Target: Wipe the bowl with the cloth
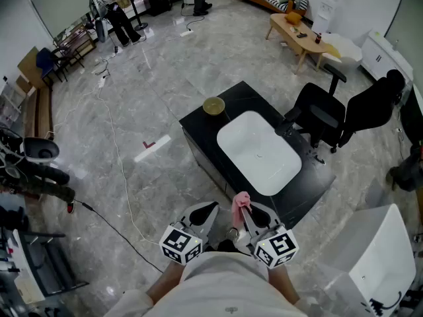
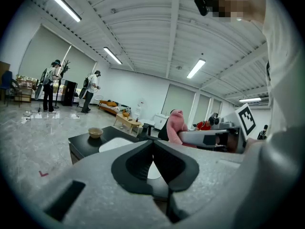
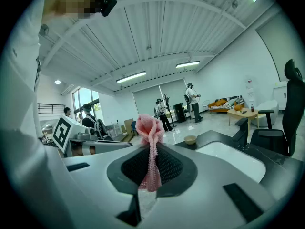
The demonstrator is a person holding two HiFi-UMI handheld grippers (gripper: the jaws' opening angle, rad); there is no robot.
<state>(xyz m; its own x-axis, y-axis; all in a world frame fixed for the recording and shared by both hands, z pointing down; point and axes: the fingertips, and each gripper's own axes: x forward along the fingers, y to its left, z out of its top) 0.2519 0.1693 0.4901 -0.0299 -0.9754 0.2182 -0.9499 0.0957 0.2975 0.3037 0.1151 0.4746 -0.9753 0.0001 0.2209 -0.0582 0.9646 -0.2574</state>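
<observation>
**Cloth clenched on the right, bowl far off on the counter**

Grips a pink cloth (image 3: 149, 128) in the right gripper (image 3: 151, 144), pads pressed on it. Keeps the left gripper (image 2: 153, 142) clamped shut on nothing, just left of the right one. Holds the cloth upright, long axis vertical, bunched end above the jaw tips. Shows only in the right gripper view the tail hanging down between the pads. Shows only in the head view the layout: black counter (image 1: 198, 125) ahead, white sink (image 1: 258, 152) in it. Places the bowl (image 1: 213, 105) on the counter's far left corner, mouth up, well apart from the cloth.
</observation>
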